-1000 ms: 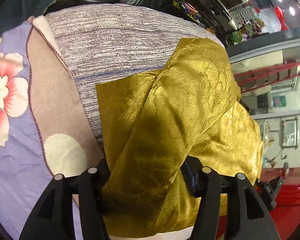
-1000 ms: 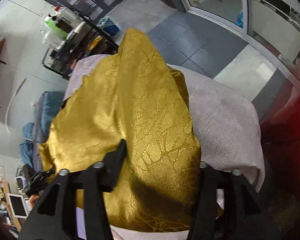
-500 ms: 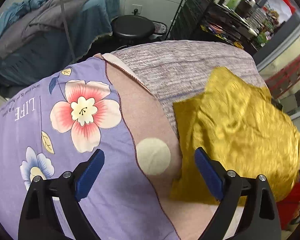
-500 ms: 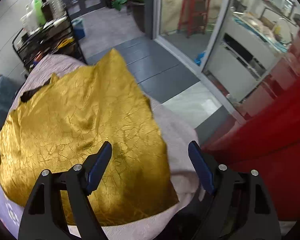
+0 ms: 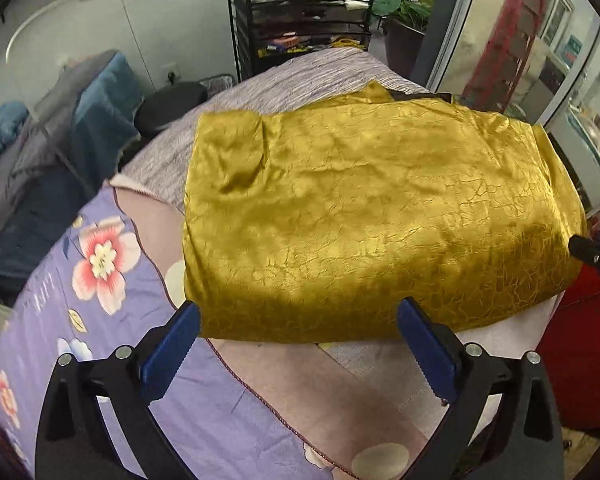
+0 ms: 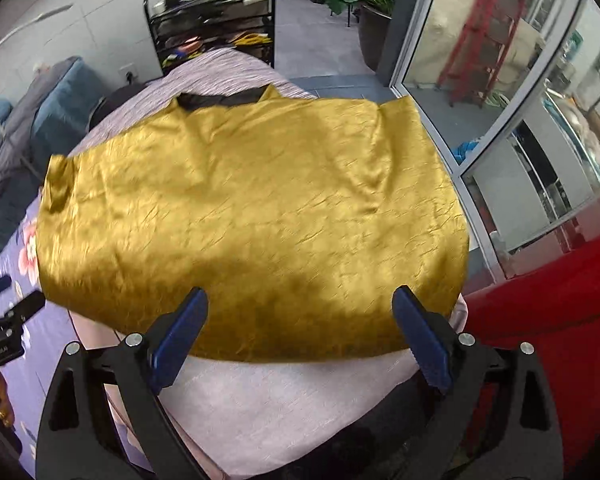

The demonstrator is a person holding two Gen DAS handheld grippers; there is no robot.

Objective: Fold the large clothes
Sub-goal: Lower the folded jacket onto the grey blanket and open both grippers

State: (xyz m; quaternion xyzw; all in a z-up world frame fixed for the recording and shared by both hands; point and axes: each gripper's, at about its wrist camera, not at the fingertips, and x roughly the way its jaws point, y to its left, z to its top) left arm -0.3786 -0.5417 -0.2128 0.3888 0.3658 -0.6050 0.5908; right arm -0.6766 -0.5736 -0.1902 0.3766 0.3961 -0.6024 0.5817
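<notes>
We are holding both grippers above the near edge of the gold garment point(image 5: 364, 216), which is lying folded into a broad rectangle on the lilac woven cover point(image 5: 268, 92). Our left gripper point(image 5: 298, 350) is still widening its jaws, blue pads point(image 5: 172, 350) spread far apart with nothing between them; the garment's near hem is lying just beyond the tips. Our right gripper point(image 6: 300, 334) is widening too, empty, hanging over the hem. The garment's left edge is overlapping the floral quilt point(image 5: 100, 264); its right edge is reaching the cover's side, beside a red surface point(image 6: 560, 320). The pale strip nearest us is lying bare.
</notes>
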